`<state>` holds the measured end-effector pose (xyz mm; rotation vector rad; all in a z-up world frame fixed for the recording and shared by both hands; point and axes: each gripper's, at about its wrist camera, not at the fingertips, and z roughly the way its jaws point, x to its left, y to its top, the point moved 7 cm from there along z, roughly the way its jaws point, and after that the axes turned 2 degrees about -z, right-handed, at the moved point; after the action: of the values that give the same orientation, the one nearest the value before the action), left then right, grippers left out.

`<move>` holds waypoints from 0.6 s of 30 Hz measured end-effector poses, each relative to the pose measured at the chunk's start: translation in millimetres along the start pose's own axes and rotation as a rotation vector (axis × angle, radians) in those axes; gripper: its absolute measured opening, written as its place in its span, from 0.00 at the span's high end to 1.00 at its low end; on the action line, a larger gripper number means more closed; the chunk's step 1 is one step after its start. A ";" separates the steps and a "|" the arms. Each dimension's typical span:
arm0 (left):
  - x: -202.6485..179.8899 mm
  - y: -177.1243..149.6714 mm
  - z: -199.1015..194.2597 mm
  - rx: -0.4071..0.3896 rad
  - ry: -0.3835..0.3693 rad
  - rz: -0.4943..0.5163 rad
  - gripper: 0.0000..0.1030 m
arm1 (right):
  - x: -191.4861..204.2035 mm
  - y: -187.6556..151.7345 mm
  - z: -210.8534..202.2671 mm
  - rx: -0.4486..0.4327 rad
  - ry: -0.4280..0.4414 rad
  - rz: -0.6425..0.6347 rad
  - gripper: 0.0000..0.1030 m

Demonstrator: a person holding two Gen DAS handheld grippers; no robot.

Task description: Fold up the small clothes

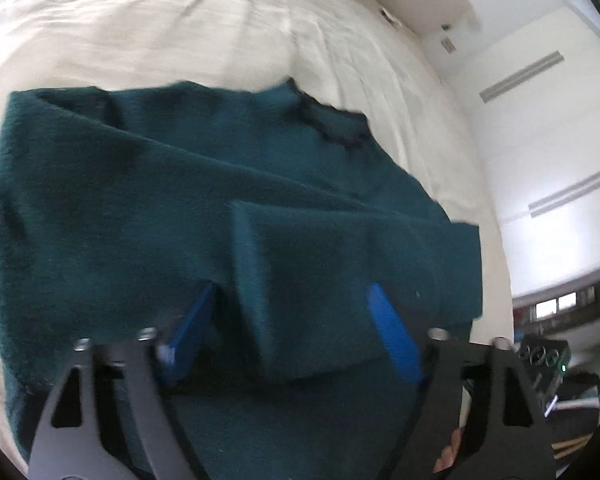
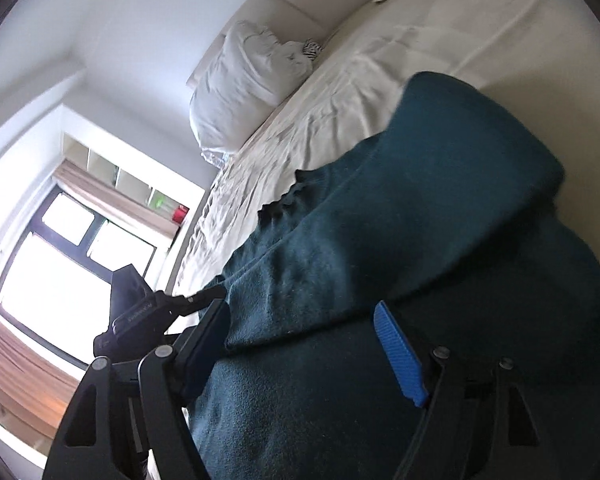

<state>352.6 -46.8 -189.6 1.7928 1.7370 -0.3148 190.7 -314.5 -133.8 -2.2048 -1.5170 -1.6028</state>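
Jaws of both the left gripper [image 1: 290, 320] and right gripper [image 2: 304, 340] are standing spread wide over the dark teal fleece garment [image 1: 160, 200], gripping nothing; it is lying part-folded on the cream-sheeted bed [image 1: 160, 20]. Pinching matching edges together should be keeping the fold square.

The garment [image 1: 180, 200] lies spread on the bed [image 1: 160, 32] — one sleeve [image 1: 320, 280] folded over its body. Behind it, at the headboard [image 2: 308, 4], a pillow [image 2: 244, 88] leans — window [image 2: 60, 272] to the left.
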 end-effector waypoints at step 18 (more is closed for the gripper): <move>12.1 7.1 8.9 0.062 -0.110 -0.147 0.40 | -15.7 -4.9 -3.1 0.008 0.024 0.087 0.30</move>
<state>362.9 -41.6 -201.5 1.6609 1.8018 -0.5241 185.1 -324.1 -146.3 -2.2060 -1.3982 -1.5887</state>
